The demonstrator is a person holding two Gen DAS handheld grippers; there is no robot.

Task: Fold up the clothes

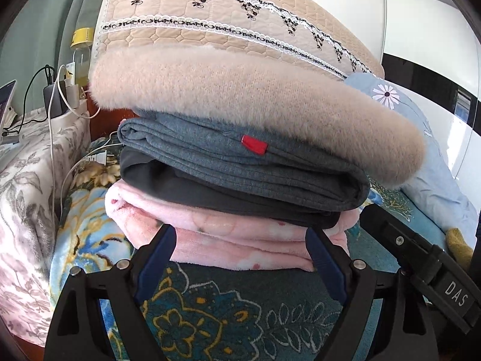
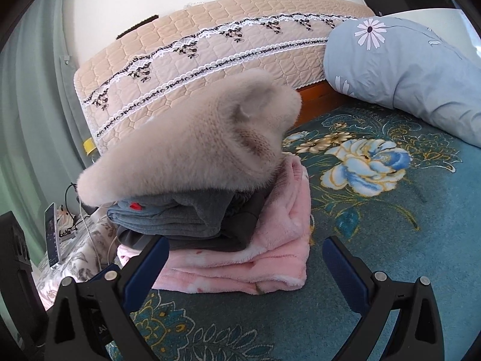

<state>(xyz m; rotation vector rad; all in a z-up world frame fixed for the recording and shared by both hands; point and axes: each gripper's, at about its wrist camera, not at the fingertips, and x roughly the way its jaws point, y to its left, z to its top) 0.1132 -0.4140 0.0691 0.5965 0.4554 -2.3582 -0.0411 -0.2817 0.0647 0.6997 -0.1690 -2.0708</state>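
Observation:
A stack of folded clothes lies on the bed. A fluffy beige garment (image 1: pixel 255 102) is on top, over a grey-blue garment (image 1: pixel 240 165) with a red tag (image 1: pixel 255 144), a dark grey one (image 1: pixel 186 183) and a pink fleece (image 1: pixel 240 237) at the bottom. The stack also shows in the right wrist view: beige (image 2: pixel 192 147), grey-blue (image 2: pixel 174 216), pink (image 2: pixel 270 246). My left gripper (image 1: pixel 240 243) is open and empty, its tips at the pink fleece's front edge. My right gripper (image 2: pixel 245 254) is open and empty, just in front of the stack's right corner.
The bed has a teal floral blanket (image 2: pixel 375 210). A quilted beige headboard cover (image 2: pixel 210 51) stands behind. A blue flowered pillow (image 2: pixel 405 69) lies at the right. A bedside stand at the left holds chargers and cables (image 1: pixel 57 90) and a phone (image 2: pixel 51 234).

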